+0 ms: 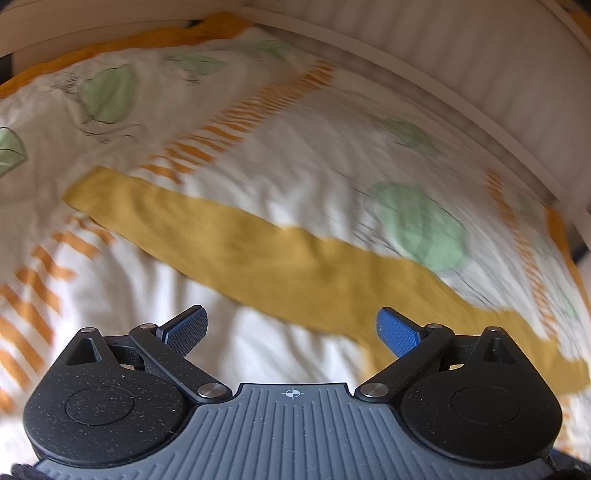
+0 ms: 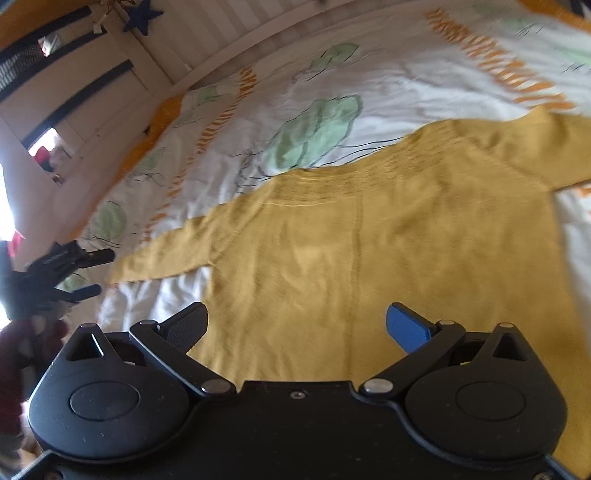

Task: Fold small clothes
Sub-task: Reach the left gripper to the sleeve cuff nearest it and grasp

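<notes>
A small mustard-yellow sweater [image 2: 369, 251] lies flat on a bed, both sleeves spread out. In the left wrist view one long sleeve [image 1: 240, 243] runs diagonally across the duvet, its cuff at the upper left. My left gripper [image 1: 291, 328] hovers open just above the sleeve, nothing between its fingers. My right gripper [image 2: 297, 326] is open over the sweater's body near the lower hem, holding nothing. The left gripper [image 2: 83, 271] also shows at the far left of the right wrist view, by the sleeve's cuff.
The duvet [image 1: 295, 155] is white with green leaves and orange stripes, edged in orange. A white slatted bed frame [image 1: 443, 55] borders the far side. A red sleeve [image 2: 14, 365] of the person shows at the lower left, and a blue star [image 2: 142, 16] hangs above.
</notes>
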{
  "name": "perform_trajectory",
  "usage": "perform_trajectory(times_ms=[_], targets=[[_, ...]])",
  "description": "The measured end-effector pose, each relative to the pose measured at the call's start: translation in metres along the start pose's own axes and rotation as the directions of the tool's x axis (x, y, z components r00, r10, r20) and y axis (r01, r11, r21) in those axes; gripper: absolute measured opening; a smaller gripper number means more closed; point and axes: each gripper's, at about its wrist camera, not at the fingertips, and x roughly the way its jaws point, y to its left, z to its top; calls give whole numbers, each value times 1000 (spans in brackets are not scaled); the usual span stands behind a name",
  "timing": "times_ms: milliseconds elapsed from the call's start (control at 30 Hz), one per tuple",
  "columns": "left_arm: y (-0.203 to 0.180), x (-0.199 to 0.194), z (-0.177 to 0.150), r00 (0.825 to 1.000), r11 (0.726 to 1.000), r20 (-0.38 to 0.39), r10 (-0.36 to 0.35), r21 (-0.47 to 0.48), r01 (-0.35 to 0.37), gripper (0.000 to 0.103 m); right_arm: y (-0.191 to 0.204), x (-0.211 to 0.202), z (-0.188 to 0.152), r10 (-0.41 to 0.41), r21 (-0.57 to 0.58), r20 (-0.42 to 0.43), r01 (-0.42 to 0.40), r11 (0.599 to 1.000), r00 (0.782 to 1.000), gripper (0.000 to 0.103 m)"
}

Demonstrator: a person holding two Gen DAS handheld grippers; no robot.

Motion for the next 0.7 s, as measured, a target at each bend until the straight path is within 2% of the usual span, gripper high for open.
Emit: perform_trajectory(times_ms=[67, 233, 300, 433, 600, 700], targets=[[20, 11, 15, 999, 999, 5, 38, -30, -38, 100, 5, 12, 7, 5, -13, 1, -5, 1000, 1000, 102], [69, 37, 45, 992, 989, 29, 119, -86, -117, 99, 25, 47, 25, -43, -104, 22, 45, 994, 999, 102], [88, 45, 57, 987, 985, 43, 152, -91, -148, 91, 31, 59, 30, -37, -107, 19, 39, 993, 999, 102], [123, 60, 69, 975, 967, 40, 220, -137, -213, 91, 38, 81, 35, 8, -86, -5, -8, 996, 1000, 102], [160, 75, 75, 964, 947, 35, 262, -201, -250, 84, 49, 100, 35, 29, -107, -29, -32, 994, 999, 102], [173, 90, 77, 966, 943, 12, 259, -221, -250, 82, 53, 109, 36, 38, -114, -43, -43, 993, 998, 102]])
